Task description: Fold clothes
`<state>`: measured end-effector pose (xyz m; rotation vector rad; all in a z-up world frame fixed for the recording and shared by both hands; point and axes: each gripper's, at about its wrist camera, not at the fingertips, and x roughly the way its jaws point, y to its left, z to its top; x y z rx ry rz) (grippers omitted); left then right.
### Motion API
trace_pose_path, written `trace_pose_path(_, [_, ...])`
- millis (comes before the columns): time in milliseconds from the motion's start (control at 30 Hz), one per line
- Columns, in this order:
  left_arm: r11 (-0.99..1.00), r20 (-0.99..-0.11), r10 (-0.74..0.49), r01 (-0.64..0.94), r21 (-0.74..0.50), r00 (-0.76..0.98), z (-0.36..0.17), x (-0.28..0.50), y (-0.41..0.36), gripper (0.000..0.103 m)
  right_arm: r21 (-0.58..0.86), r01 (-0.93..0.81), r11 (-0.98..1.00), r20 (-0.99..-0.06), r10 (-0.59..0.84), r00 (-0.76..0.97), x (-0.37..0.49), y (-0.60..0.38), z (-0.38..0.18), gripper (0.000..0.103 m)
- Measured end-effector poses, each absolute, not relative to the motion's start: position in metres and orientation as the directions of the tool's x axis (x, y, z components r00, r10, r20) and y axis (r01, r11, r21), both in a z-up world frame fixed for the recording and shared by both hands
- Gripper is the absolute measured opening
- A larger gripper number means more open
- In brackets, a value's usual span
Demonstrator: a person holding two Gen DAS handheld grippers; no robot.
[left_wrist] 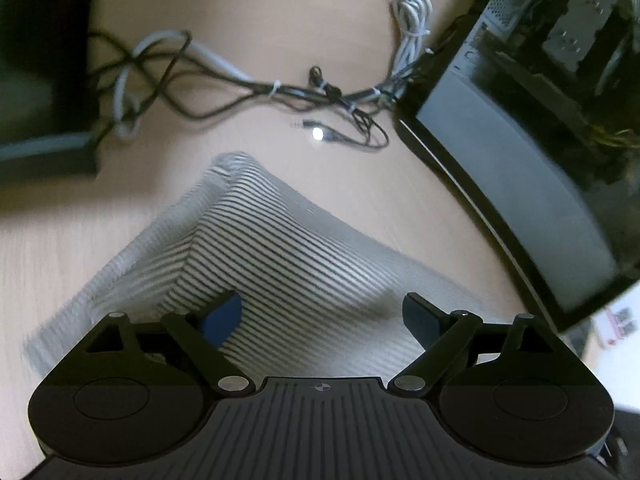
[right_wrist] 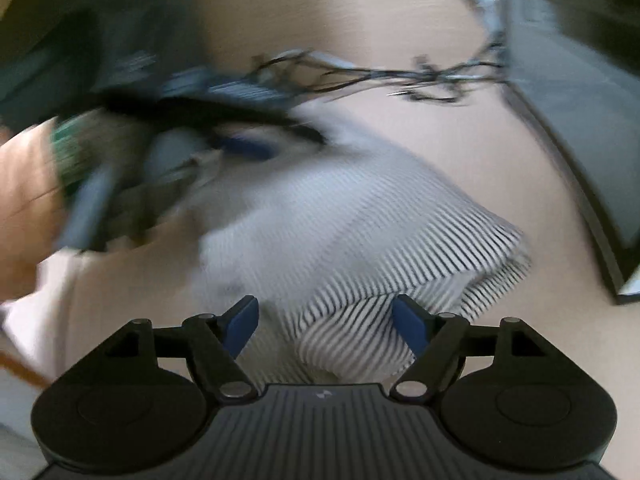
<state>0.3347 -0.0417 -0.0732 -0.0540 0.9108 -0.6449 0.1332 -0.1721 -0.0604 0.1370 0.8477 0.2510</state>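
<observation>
A folded black-and-white striped garment [left_wrist: 280, 248] lies on the pale wooden table. In the left wrist view my left gripper [left_wrist: 322, 314] hovers over its near part, jaws wide apart, blue pads clear of the cloth. In the right wrist view the same striped garment [right_wrist: 360, 232] spreads ahead, one folded corner lying below my right gripper [right_wrist: 326, 326], whose jaws stand open without pinching it. The left gripper [right_wrist: 224, 140] shows there as a blurred dark shape with a blue pad at the garment's far left edge, held by a hand in an orange sleeve [right_wrist: 28, 200].
A tangle of black and grey cables [left_wrist: 256, 88] runs across the table beyond the garment. A black computer case [left_wrist: 540, 120] lies at the right, and a dark box [left_wrist: 44, 72] sits at the far left. A white cable coil [left_wrist: 412, 12] lies near the case.
</observation>
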Motion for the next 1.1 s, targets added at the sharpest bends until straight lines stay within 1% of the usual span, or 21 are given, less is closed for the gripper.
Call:
trace_pose_path(67, [0.816, -0.718, -0.530, 0.501, -0.288, 0.451, -0.071, 0.335, -0.045, 0.094, 0.213, -0.228, 0.950, -0.721, 0.311, 0.619, 0.132, -0.160, -0.056, 0.077])
trace_pose_path(133, [0.807, -0.709, -0.553, 0.491, -0.328, 0.437, -0.065, 0.331, -0.038, 0.093, 0.209, -0.237, 0.949, -0.703, 0.314, 0.638, 0.130, -0.163, -0.047, 0.076])
trace_pose_path(167, [0.801, -0.699, -0.570, 0.482, -0.355, 0.432, -0.061, 0.327, -0.031, 0.093, 0.214, -0.212, 0.954, -0.687, 0.301, 0.661, 0.129, -0.171, -0.040, 0.073])
trace_pose_path(233, [0.786, -0.673, -0.598, 0.481, -0.388, 0.435, -0.050, 0.316, -0.016, 0.093, 0.213, -0.153, 0.965, -0.662, 0.258, 0.703, 0.128, -0.188, -0.029, 0.059])
trace_pose_path(267, [0.774, -0.661, -0.615, 0.488, -0.403, 0.431, -0.045, 0.308, -0.011, 0.093, 0.200, -0.122, 0.972, -0.663, 0.225, 0.714, 0.129, -0.197, -0.027, 0.047])
trace_pose_path(300, [0.760, -0.648, -0.633, 0.497, -0.418, 0.423, -0.041, 0.300, -0.006, 0.093, 0.185, -0.090, 0.979, -0.664, 0.192, 0.722, 0.131, -0.205, -0.025, 0.042])
trace_pose_path(333, [0.742, -0.641, -0.653, 0.510, -0.435, 0.404, -0.039, 0.291, -0.003, 0.093, 0.177, -0.073, 0.982, -0.675, 0.175, 0.717, 0.133, -0.211, -0.029, 0.042])
trace_pose_path(367, [0.722, -0.636, -0.673, 0.523, -0.453, 0.378, -0.038, 0.283, -0.001, 0.090, 0.169, -0.057, 0.984, -0.687, 0.159, 0.709, 0.135, -0.216, -0.033, 0.042])
trace_pose_path(433, [0.693, -0.647, -0.695, 0.533, -0.486, 0.313, -0.046, 0.269, 0.000, 0.080, 0.169, -0.063, 0.984, -0.713, 0.166, 0.681, 0.138, -0.219, -0.045, 0.042])
trace_pose_path(500, [0.680, -0.674, -0.697, 0.524, -0.513, 0.244, -0.059, 0.260, -0.003, 0.064, 0.154, -0.072, 0.985, -0.733, 0.163, 0.661, 0.138, -0.214, -0.057, 0.043])
trace_pose_path(533, [0.684, -0.692, -0.687, 0.521, -0.510, 0.225, -0.067, 0.257, -0.004, 0.062, 0.149, -0.071, 0.986, -0.730, 0.158, 0.665, 0.136, -0.210, -0.058, 0.043])
trace_pose_path(600, [0.695, -0.702, -0.675, 0.518, -0.499, 0.229, -0.076, 0.253, -0.005, 0.062, 0.153, -0.061, 0.986, -0.725, 0.154, 0.671, 0.133, -0.207, -0.058, 0.044])
trace_pose_path(733, [0.691, -0.698, -0.680, 0.515, -0.507, 0.225, -0.077, 0.261, -0.008, 0.062, 0.241, -0.009, 0.970, -0.732, 0.188, 0.655, 0.129, -0.217, -0.067, 0.044])
trace_pose_path(800, [0.689, -0.699, -0.679, 0.523, -0.501, 0.224, -0.079, 0.267, -0.014, 0.055, 0.264, 0.019, 0.964, -0.730, 0.187, 0.658, 0.125, -0.216, -0.070, 0.044])
trace_pose_path(867, [0.683, -0.696, -0.684, 0.529, -0.504, 0.219, -0.082, 0.273, -0.021, 0.055, 0.267, 0.037, 0.963, -0.730, 0.177, 0.660, 0.124, -0.214, -0.070, 0.044])
trace_pose_path(967, [0.672, -0.689, -0.691, 0.545, -0.501, 0.217, -0.085, 0.285, -0.027, 0.055, 0.258, 0.030, 0.966, -0.732, 0.175, 0.659, 0.123, -0.204, -0.068, 0.044])
trace_pose_path(1100, [0.674, -0.683, -0.694, 0.539, -0.505, 0.227, -0.086, 0.295, -0.025, 0.053, 0.239, -0.038, 0.970, -0.732, 0.206, 0.650, 0.127, -0.186, -0.064, 0.044])
